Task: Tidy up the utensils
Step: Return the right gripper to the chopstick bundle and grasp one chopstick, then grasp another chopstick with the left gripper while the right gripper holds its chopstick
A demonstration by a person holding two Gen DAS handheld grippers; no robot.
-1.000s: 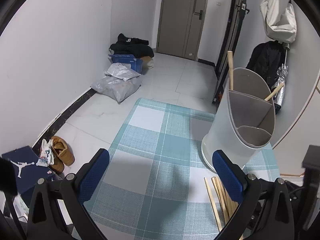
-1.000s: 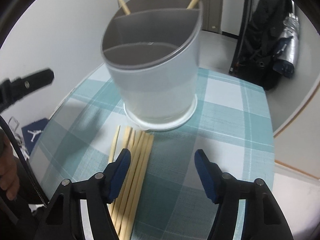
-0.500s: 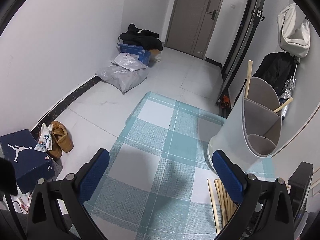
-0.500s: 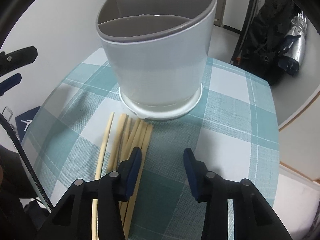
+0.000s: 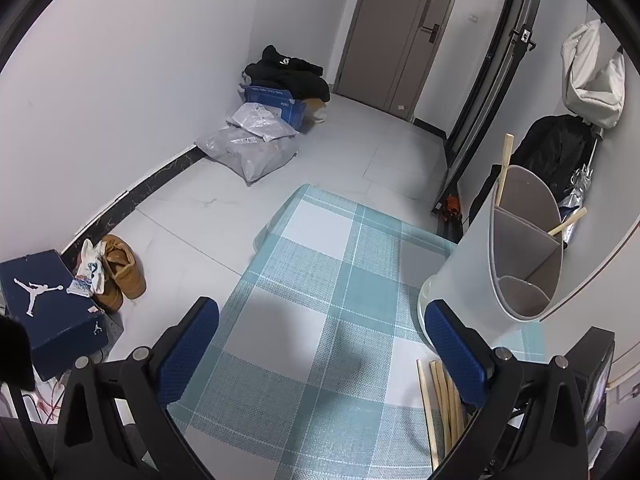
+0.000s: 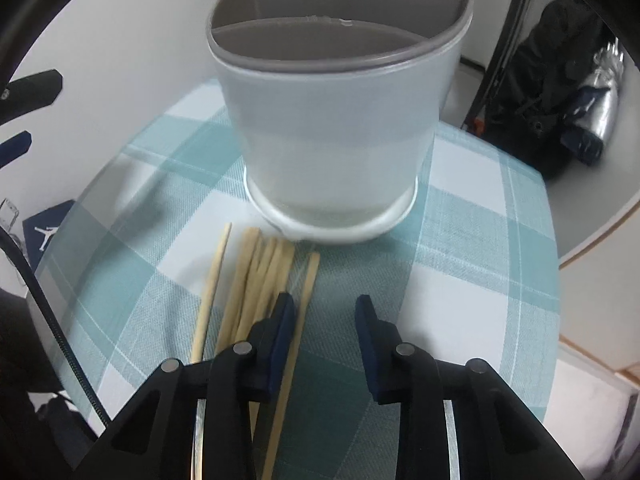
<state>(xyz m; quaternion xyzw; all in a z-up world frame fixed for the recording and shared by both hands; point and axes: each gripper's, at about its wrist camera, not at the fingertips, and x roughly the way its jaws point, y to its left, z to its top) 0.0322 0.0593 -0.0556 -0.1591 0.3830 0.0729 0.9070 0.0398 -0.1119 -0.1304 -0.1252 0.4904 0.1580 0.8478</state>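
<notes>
A white utensil holder with a grey divided insert stands on the teal plaid tablecloth. In the left wrist view the holder has two chopsticks standing in its far compartments. Several loose chopsticks lie side by side in front of it. My right gripper hangs low over them with its jaws closing. The rightmost chopstick runs between the jaws along the left pad, not pinched. My left gripper stands wide open over bare cloth, left of the loose chopsticks.
The table's far edge drops to a tiled floor with a dark shoe box, brown shoes and grey bags. A black bag sits behind the table on the right. The left gripper's finger shows at the right view's left edge.
My right gripper's jaws have narrowed and it has come closer over the chopsticks, with the rightmost one now between them. The left wrist view has rolled slightly.
</notes>
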